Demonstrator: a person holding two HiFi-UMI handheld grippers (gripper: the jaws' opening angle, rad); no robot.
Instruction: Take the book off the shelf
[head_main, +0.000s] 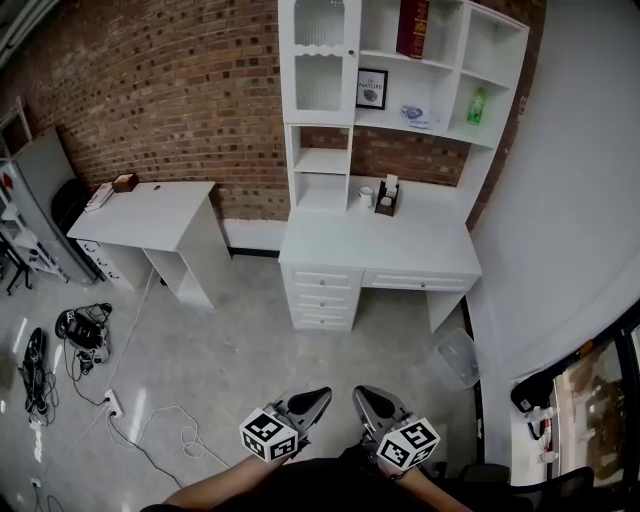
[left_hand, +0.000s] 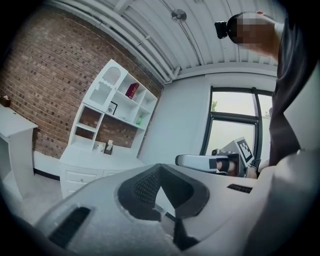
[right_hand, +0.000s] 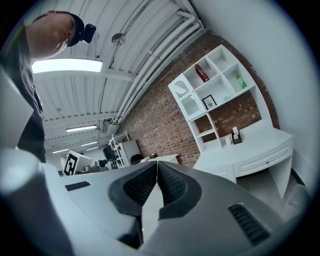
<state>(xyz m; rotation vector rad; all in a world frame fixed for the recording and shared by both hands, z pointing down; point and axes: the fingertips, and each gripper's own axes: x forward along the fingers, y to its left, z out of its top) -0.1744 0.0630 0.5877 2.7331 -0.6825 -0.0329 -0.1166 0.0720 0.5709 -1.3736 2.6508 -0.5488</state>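
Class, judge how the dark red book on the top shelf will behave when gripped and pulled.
The book looks like a thick hardback, so it is probably stiff and fairly heavy. It stands on end with no neighbours propping it, so a nudge may tip it over.

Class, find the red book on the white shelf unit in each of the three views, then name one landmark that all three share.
Head view: red book at top centre, in an upper compartment of the shelf unit.
Left gripper view: red book left of centre, upper half.
Right gripper view: red book upper right.
Shared landmark: framed picture, one shelf below the book.
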